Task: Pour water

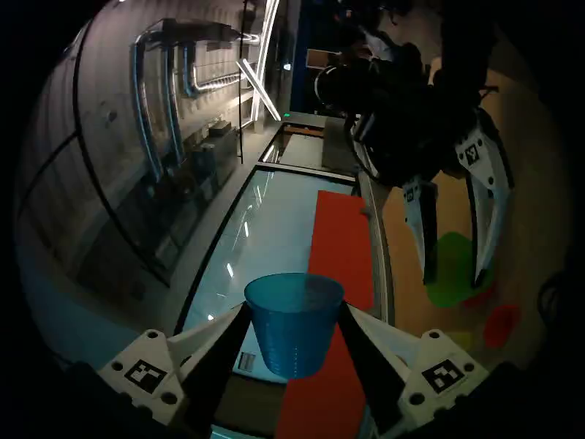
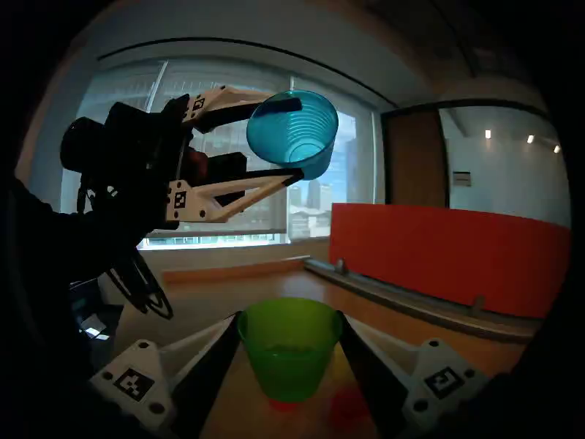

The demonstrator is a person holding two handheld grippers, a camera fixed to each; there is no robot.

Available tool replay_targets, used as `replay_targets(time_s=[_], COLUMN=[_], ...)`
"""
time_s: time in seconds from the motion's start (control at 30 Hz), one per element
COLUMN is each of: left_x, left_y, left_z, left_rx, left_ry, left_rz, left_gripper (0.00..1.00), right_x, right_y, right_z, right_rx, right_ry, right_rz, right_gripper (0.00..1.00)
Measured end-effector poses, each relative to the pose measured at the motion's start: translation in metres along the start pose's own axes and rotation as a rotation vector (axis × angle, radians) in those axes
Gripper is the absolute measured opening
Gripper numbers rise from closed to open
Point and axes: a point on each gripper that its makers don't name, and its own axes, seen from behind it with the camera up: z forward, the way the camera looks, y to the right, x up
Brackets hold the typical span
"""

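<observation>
Left claw (image 1: 294, 313), bottom centre of left gripper view: both fingers clamped on the blue cup (image 1: 294, 329), one on each side just under the rim. The cup is translucent blue plastic with a ribbed wall and tapers to the base. It looks dark here, and I cannot tell whether there is water in it.

In the right gripper view the same claw (image 2: 300, 139) sits in the upper left, with the blue cup (image 2: 292, 135) tipped over so its open mouth faces the camera, high above the green cup (image 2: 289, 355).

Right claw (image 2: 289, 317), bottom centre: fingers pressed on both sides of the green cup. That cup is translucent green, upright, wide rim up, over the wooden table (image 2: 219, 293). The fill level is not readable. Red spots (image 2: 344, 402) show on the table near its base.

A red panel (image 2: 453, 252) stands at right, with a window (image 2: 219, 146) behind the raised claw.

In the left gripper view my right claw (image 1: 455, 278) is at upper right, with a green patch between its fingers.
</observation>
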Motion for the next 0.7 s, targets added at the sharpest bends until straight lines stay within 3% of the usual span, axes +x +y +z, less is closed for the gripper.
replay_targets(time_s=[0.17, 0.5, 0.7], left_x=[-0.008, -0.023, -0.031], left_y=[-0.006, -0.009, -0.012], left_z=[-0.001, -0.005, -0.006], left_rx=[0.025, 0.052, 0.070], left_ry=[-0.002, -0.016, -0.015], left_rz=[-0.150, -0.522, -0.702], left_gripper=[0.85, 0.85, 0.85], right_x=[0.001, 0.006, 0.010], right_y=[0.003, 0.007, 0.007], right_z=[-0.004, -0.009, -0.010], right_rx=[-0.009, -0.024, -0.029], right_ry=[0.005, 0.012, 0.018], right_rz=[0.002, -0.005, -0.009], right_gripper=[0.93, 0.93, 0.93])
